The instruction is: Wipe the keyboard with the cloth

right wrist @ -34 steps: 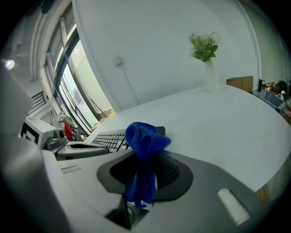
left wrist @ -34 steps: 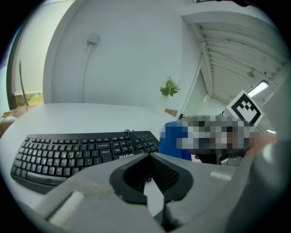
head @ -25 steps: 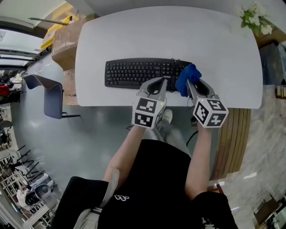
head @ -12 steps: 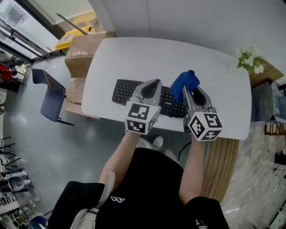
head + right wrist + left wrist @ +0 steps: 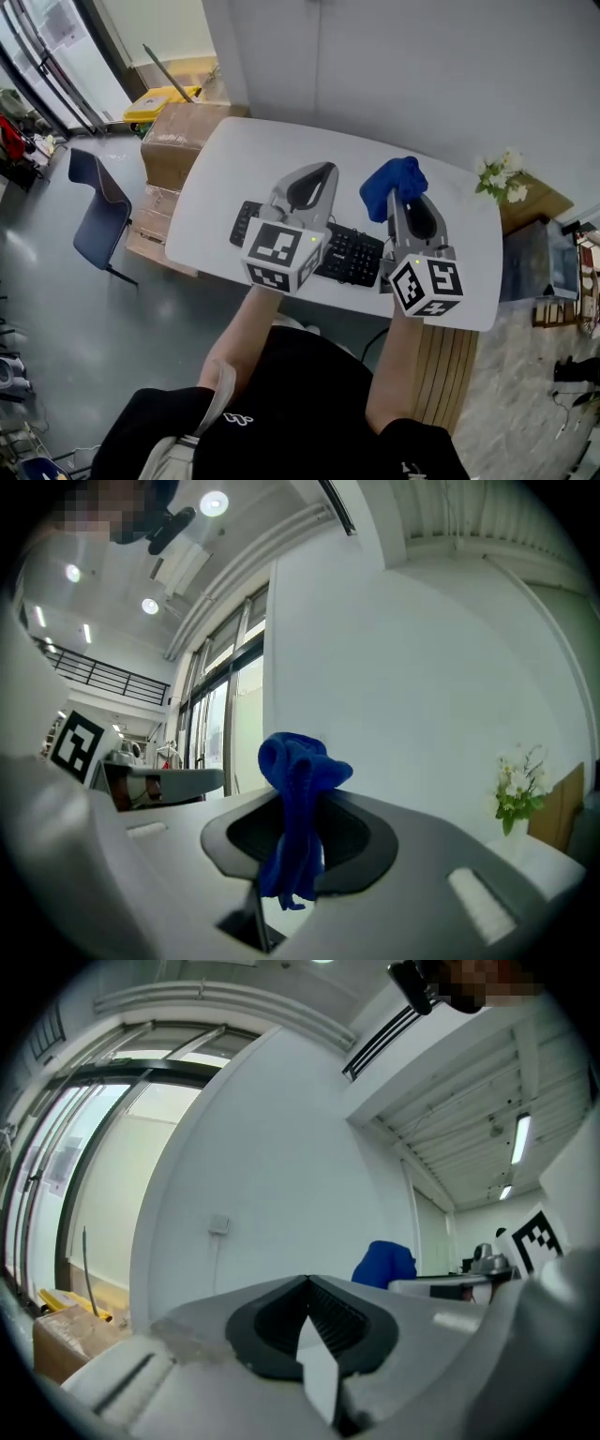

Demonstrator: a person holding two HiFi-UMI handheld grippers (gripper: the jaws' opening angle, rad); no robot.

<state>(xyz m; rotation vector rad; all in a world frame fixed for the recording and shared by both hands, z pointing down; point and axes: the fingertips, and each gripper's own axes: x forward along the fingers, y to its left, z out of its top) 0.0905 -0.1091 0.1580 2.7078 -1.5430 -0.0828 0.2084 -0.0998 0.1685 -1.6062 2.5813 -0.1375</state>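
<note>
A black keyboard (image 5: 354,255) lies near the front edge of the white table (image 5: 246,155), mostly hidden under both grippers. My right gripper (image 5: 405,192) is raised high above the table and shut on a bunched blue cloth (image 5: 390,186); in the right gripper view the cloth (image 5: 298,803) hangs pinched between the jaws. My left gripper (image 5: 319,171) is also lifted well above the keyboard, shut with nothing in it. In the left gripper view its jaws (image 5: 307,1283) point at a white wall, with the blue cloth (image 5: 383,1264) showing to the right.
White flowers (image 5: 498,178) stand at the table's far right corner. Cardboard boxes (image 5: 173,127) and a yellow bin (image 5: 161,98) sit left of the table, with a blue chair (image 5: 97,208) on the floor. A wooden cabinet (image 5: 535,202) is at the right.
Both grippers have risen off the keyboard toward the head camera, tilting upward. The cloth went up with the right gripper. The head view has swung, so the table appears smaller and farther.
</note>
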